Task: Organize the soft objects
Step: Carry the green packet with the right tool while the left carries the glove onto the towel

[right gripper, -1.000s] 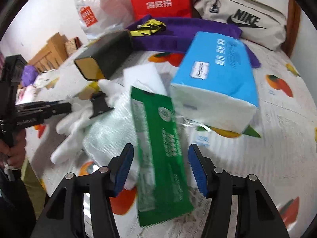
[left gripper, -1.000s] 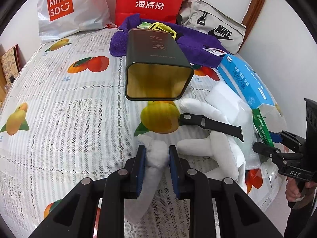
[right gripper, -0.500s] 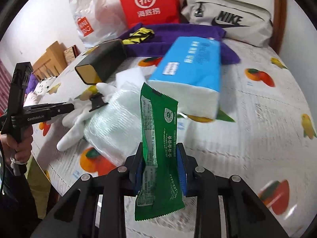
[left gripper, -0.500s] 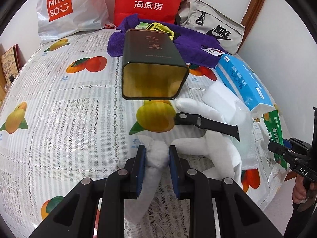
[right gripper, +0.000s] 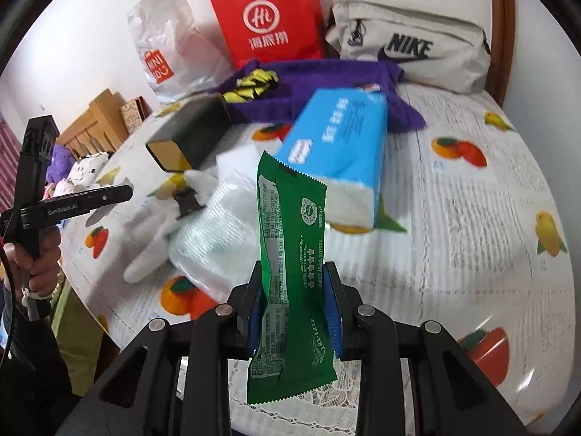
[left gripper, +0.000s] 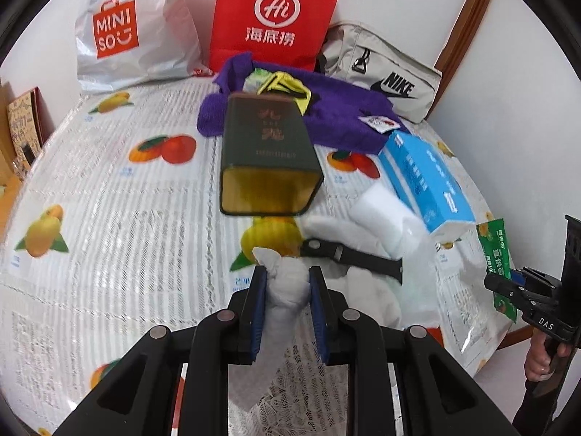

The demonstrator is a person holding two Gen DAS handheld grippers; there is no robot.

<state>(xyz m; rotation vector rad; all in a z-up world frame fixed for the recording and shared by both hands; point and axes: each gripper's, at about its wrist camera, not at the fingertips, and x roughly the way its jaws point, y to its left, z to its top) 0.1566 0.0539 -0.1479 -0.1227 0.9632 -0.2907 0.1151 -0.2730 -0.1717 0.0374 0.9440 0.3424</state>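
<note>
My left gripper (left gripper: 287, 283) is shut on the tip of a white cloth glove (left gripper: 287, 290), raised a little off the fruit-print tablecloth (left gripper: 109, 218). More white glove fabric (left gripper: 366, 290) lies just to its right under a black strap (left gripper: 352, 256). My right gripper (right gripper: 295, 292) is shut on a long green packet (right gripper: 290, 254), which stands upright between the pads and clear of the table. In the left wrist view the same packet (left gripper: 495, 250) shows at the far right edge.
A dark green tin (left gripper: 267, 160) lies on its side, open end toward me. A blue tissue pack (left gripper: 425, 178), a clear plastic bag (right gripper: 214, 232) and a purple towel (left gripper: 337, 116) crowd the right. Bags line the back wall. A hand (right gripper: 40, 258) grips the left tool.
The right jaws closed on the green packet and raised it from the table. The left gripper rose slightly with the white glove still in it.
</note>
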